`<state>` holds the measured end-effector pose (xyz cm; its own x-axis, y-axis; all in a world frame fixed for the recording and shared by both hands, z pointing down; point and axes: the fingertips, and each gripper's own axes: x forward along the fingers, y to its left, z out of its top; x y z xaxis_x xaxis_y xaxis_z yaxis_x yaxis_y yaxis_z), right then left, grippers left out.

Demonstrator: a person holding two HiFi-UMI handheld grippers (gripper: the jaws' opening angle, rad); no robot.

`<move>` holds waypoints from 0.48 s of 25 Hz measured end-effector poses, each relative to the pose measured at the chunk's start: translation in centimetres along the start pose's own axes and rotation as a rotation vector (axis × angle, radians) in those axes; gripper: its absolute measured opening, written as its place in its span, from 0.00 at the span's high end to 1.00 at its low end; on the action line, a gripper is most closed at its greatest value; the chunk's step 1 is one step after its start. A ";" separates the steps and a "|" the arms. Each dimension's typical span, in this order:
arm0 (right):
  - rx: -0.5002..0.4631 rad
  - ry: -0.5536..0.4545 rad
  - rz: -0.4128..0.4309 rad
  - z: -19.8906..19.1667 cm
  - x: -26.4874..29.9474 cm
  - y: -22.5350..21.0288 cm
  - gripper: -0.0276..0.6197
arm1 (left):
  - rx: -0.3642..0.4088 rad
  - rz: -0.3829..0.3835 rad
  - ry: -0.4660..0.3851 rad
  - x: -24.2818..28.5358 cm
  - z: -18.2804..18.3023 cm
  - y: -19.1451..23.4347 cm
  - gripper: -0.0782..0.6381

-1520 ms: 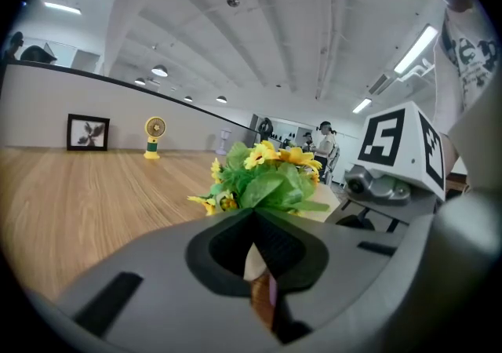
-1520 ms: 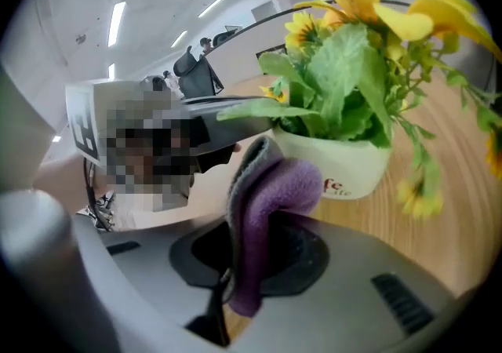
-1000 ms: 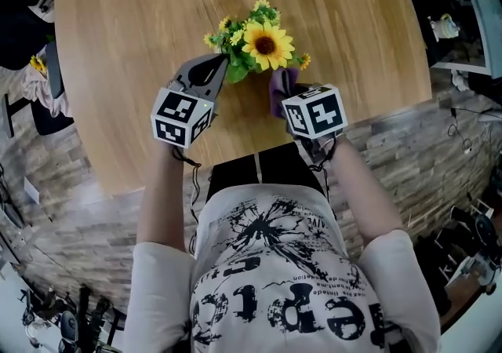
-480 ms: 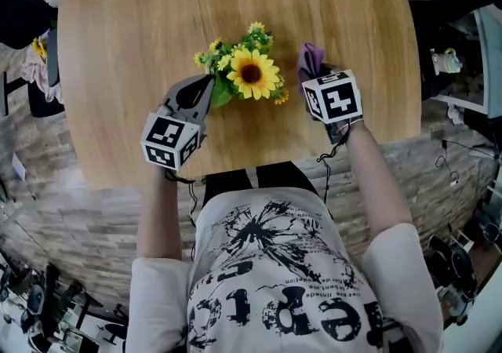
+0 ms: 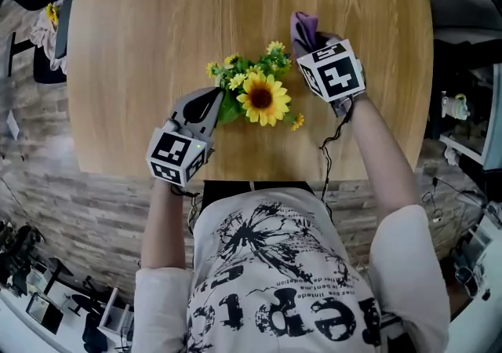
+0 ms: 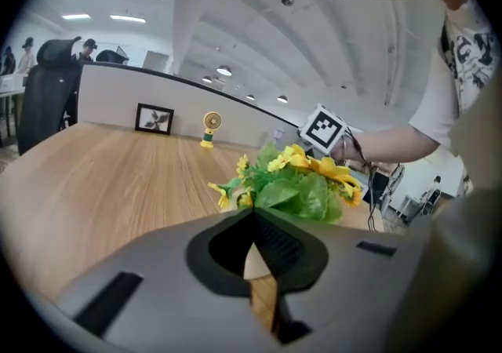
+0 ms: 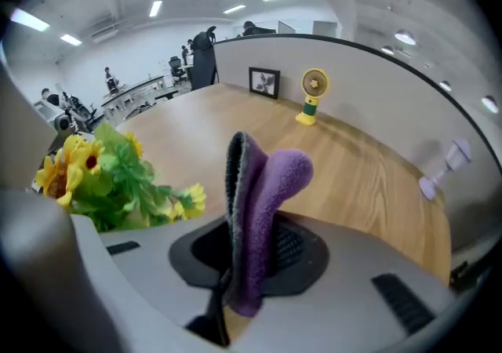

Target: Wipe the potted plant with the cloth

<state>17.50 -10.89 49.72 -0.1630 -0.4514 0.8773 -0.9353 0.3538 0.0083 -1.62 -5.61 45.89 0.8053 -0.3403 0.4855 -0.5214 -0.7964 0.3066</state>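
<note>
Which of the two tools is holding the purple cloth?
The right tool: its jaws are clamped on the folded purple cloth, which sticks up from between them. The left tool is shut with nothing between its jaws.

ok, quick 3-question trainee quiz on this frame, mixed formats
1. True or false: the right hand-held gripper is shut on the purple cloth.
2. The left hand-held gripper is: A) shut, nothing between its jaws; B) wide open; C) shut on a second cloth.
3. In the right gripper view, what small yellow thing stands beside the framed picture?

Key: 1 true; 2 A; 3 a fan.
</note>
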 end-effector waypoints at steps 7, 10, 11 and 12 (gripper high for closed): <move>-0.152 -0.049 0.132 5.9 2.8 2.2 0.85 | -0.022 0.025 -0.014 0.0 0.0 0.1 0.89; -0.232 -0.049 0.191 7.2 3.7 3.9 0.85 | -0.037 0.018 -0.029 -0.1 0.2 0.1 0.89; -0.257 -0.047 0.216 7.4 3.9 4.6 0.85 | -0.045 0.018 -0.033 -0.1 0.2 0.1 0.89; -0.281 -0.044 0.246 7.5 4.1 5.3 0.85 | -0.054 0.019 -0.036 0.0 0.2 0.1 0.89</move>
<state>9.47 -17.01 49.72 -0.3914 -0.3576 0.8479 -0.7447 0.6643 -0.0636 -1.67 -5.82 45.74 0.8045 -0.3737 0.4617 -0.5501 -0.7619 0.3419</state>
